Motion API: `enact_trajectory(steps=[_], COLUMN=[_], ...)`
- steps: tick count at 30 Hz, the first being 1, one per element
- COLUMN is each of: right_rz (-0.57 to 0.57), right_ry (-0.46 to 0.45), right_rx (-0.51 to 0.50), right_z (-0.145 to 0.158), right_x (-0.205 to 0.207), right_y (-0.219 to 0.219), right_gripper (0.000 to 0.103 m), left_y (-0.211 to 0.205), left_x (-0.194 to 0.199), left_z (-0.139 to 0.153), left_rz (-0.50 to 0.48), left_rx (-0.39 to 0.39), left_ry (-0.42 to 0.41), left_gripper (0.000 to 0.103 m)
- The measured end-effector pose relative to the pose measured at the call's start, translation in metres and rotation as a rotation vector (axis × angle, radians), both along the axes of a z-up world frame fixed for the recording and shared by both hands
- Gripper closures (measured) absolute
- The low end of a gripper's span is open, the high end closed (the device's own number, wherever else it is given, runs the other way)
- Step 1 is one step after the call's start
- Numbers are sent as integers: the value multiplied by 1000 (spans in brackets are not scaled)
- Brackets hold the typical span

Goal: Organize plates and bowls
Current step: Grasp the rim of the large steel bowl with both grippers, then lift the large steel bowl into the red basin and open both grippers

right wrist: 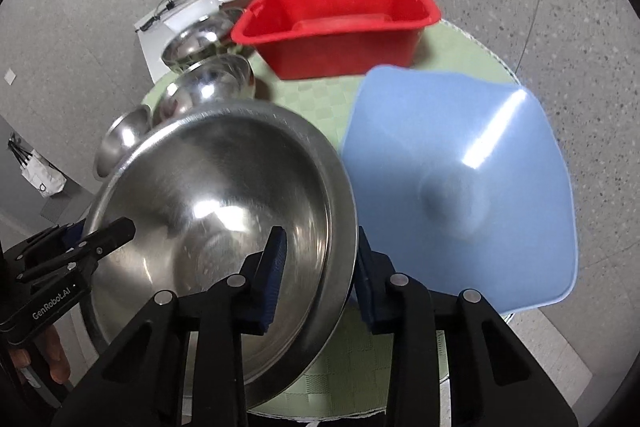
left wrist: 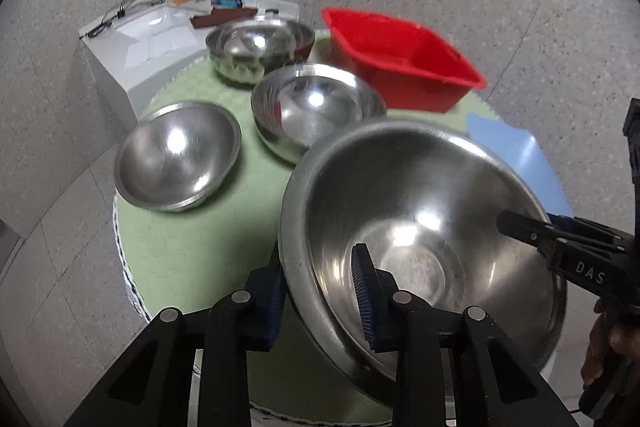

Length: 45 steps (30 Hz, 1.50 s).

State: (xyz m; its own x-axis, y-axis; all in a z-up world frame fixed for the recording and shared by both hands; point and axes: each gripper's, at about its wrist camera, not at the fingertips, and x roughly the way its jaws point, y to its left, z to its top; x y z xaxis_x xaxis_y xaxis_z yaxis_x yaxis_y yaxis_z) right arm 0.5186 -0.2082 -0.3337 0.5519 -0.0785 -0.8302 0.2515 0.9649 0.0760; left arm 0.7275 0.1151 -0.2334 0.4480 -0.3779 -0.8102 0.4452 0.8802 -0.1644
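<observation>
Large steel bowl (left wrist: 420, 227), shiny, tilted, held above the near edge of the green-covered worktop (left wrist: 192, 239). Left gripper (left wrist: 320, 291) clamps its near-left rim, one finger inside, one outside. Right gripper (right wrist: 320, 275) clamps the opposite rim likewise. Three smaller steel bowls (left wrist: 176, 155) sit behind, near a red tub (left wrist: 400, 59); blue mat (right wrist: 460, 179) lies just beside.
</observation>
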Motion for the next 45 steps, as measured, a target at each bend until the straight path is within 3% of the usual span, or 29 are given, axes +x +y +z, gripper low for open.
enact_trajectory(steps=[10, 17, 22, 26, 35, 39, 43, 45], right_rz=[74, 92, 67, 47, 56, 56, 57, 63], right_ry=[-135, -211, -200, -157, -88, -55, -55, -61], right_rx=[25, 16, 32, 32, -5, -32, -36, -19], right_z=[77, 114, 109, 87, 54, 44, 41, 42], right_x=[13, 81, 135, 172, 206, 216, 218, 217], right_y=[-8, -62, -110, -143, -162, -163, -165, -165], right_gripper=[71, 71, 71, 71, 71, 68, 66, 56], left_y=[-6, -56, -112, -148, -190, -208, -211, -211], left_x=[-13, 59, 142, 194, 250, 269, 267, 265], left_z=[61, 78, 46, 11, -51, -54, -49, -48], left_rz=[23, 10, -8, -16, 2, -1, -24, -26], left_rx=[-107, -136, -122, -107, -2, 10, -23, -42], left_ry=[-155, -220, -212, -147, -68, -50, -36, -28], left_gripper=[76, 76, 76, 76, 75, 74, 53, 46])
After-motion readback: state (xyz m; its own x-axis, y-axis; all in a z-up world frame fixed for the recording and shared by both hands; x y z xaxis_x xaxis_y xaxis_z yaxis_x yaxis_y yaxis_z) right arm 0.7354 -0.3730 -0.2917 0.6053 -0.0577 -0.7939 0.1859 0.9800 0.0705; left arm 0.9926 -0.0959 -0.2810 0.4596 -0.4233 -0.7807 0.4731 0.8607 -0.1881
